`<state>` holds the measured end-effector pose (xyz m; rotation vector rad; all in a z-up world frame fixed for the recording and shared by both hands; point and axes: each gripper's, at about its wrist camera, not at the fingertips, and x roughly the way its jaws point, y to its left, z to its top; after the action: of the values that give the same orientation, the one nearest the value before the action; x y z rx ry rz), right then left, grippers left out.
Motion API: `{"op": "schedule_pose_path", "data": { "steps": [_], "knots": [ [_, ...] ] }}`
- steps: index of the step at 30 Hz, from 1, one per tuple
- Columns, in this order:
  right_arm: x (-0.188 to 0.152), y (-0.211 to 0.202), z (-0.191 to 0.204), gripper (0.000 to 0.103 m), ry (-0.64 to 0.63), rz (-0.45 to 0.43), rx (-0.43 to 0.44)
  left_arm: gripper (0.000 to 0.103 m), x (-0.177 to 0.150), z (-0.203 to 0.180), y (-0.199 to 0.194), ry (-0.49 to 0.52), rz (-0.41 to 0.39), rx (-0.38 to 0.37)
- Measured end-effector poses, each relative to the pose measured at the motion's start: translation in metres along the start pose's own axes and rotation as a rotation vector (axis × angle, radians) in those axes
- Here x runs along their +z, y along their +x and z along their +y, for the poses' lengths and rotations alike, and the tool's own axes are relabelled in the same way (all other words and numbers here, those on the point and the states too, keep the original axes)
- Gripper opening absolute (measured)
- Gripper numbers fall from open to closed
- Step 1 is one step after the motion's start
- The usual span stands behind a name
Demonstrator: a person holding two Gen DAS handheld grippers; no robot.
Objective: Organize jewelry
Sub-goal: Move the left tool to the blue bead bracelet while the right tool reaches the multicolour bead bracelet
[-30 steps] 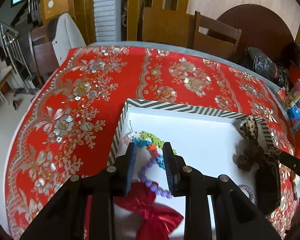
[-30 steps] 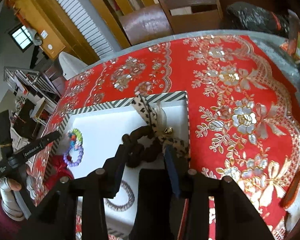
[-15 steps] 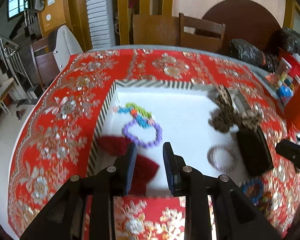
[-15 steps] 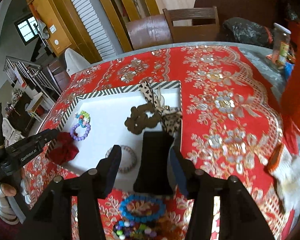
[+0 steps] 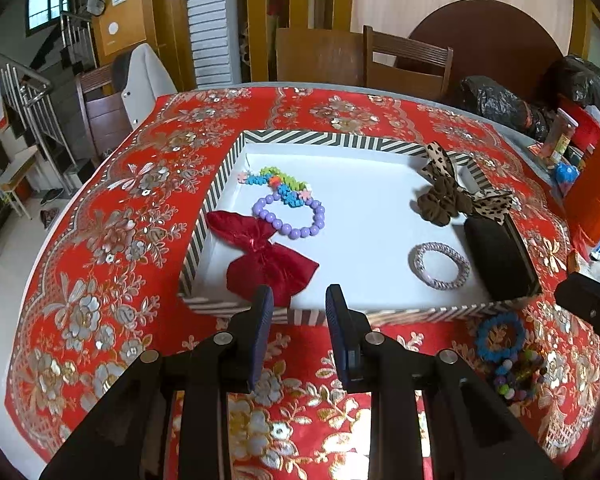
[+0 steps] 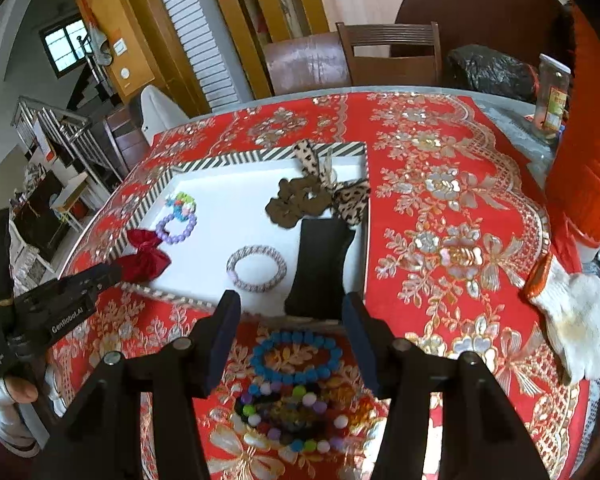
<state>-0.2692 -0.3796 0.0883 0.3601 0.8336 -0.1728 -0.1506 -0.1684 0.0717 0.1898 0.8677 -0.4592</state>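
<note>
A white tray with a striped rim point(image 5: 332, 139) point(image 6: 204, 166) holds a red bow point(image 5: 266, 258) point(image 6: 144, 254), a purple bead bracelet point(image 5: 290, 216) point(image 6: 177, 229), a coloured flower bracelet point(image 5: 278, 184), a silver-pink bracelet point(image 5: 442, 266) point(image 6: 257, 268), a brown scrunchie with leopard ribbon point(image 5: 446, 200) point(image 6: 300, 200) and a black pouch point(image 5: 498, 258) point(image 6: 322, 268). A blue bead bracelet point(image 6: 296, 356) point(image 5: 500, 338) and a multicolour bead bracelet point(image 6: 290, 420) point(image 5: 516, 376) lie on the cloth in front of the tray. My left gripper point(image 5: 300, 328) is open and empty at the tray's near edge. My right gripper point(image 6: 292, 340) is open and empty above the blue bracelet.
The round table has a red floral cloth point(image 5: 112, 240). A white work glove point(image 6: 572, 316), an orange container point(image 6: 588, 152) and a jar point(image 6: 552, 96) sit on the right. Black bags point(image 5: 496, 100) and wooden chairs point(image 5: 404, 60) stand behind the table.
Both grippers have pulled back from inside the tray to its near edge. The blue and multicolour bracelets in front of the tray have come into view. The right gripper has opened wider.
</note>
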Motion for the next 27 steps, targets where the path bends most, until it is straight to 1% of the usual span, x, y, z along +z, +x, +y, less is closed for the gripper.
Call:
{"op": "schedule_pose_path", "data": {
  "steps": [6, 11, 15, 20, 24, 27],
  "knots": [
    [-0.011, -0.013, 0.003, 0.056, -0.029, -0.002, -0.006, 0.022, -0.007, -0.005, -0.008, 0.012, -0.009, -0.003],
    [-0.019, -0.023, -0.008, 0.057, -0.037, 0.008, -0.034, 0.022, -0.01, -0.01, -0.013, 0.015, -0.003, -0.029],
    [-0.026, -0.028, -0.027, 0.057, -0.014, 0.022, -0.064, 0.022, -0.013, -0.014, -0.015, 0.015, 0.01, -0.066],
    [-0.037, -0.022, -0.049, 0.057, 0.02, 0.074, -0.054, 0.022, -0.017, -0.024, -0.011, 0.015, 0.054, -0.13],
    [-0.043, -0.011, -0.048, 0.053, 0.007, 0.117, -0.022, 0.022, -0.021, -0.038, -0.008, 0.042, 0.077, -0.163],
    [-0.048, -0.004, -0.042, 0.053, -0.023, 0.136, -0.021, 0.022, -0.024, -0.05, -0.001, 0.06, 0.115, -0.216]
  ]
}}
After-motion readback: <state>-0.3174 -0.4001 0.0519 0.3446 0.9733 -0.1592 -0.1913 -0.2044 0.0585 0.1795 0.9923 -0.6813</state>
